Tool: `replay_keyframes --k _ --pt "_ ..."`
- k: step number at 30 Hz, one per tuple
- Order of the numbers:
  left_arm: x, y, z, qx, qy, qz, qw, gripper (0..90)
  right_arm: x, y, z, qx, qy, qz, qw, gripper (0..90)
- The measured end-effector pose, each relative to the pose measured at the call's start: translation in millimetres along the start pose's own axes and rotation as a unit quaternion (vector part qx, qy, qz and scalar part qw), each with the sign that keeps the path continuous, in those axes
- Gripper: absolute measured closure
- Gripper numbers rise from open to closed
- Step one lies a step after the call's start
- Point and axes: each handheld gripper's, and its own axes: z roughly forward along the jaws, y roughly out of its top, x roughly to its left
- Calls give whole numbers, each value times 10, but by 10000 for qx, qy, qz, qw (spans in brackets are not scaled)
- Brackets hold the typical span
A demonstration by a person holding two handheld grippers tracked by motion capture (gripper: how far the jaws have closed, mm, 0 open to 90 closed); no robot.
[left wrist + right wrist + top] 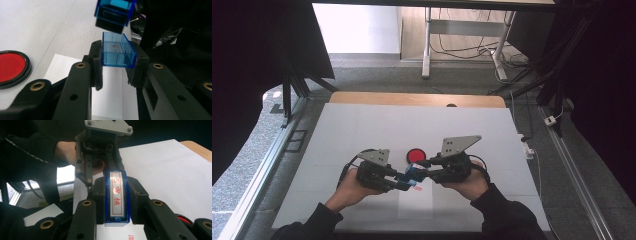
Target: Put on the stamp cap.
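Here, above the white sheet (377, 125) covering the table, two hand-held tongs meet tip to tip. The left tongs (117, 65) are clenched on a clear blue plastic cap (117, 51), open side up; the right tongs (116, 200) grip a blue stamp body (116, 197) bearing a white label with red characters — held just beyond the cap, not touching it. A round red ink pad (415, 155) lies on the sheet just behind the tongs.
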Motion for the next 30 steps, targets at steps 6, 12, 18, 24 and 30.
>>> replay_keyframes --k 6,12,18,24,30 --pt "3 10 27 39 -105 130 9999 687 22 -1 34 35 150 -59 9999 713" --pt "3 -1 32 7 -230 190 9996 687 36 -12 67 103 233 -73 9996 713" --pt "-1 -6 33 -5 -287 271 9992 687 48 -14 84 100 337 -82 9993 713" --pt "-10 -14 30 -36 -290 398 9988 689 49 -16 88 93 400 -85 9991 713" --pt "-41 -1 7 -138 -291 586 9978 690 53 -19 94 41 512 -86 9986 713"
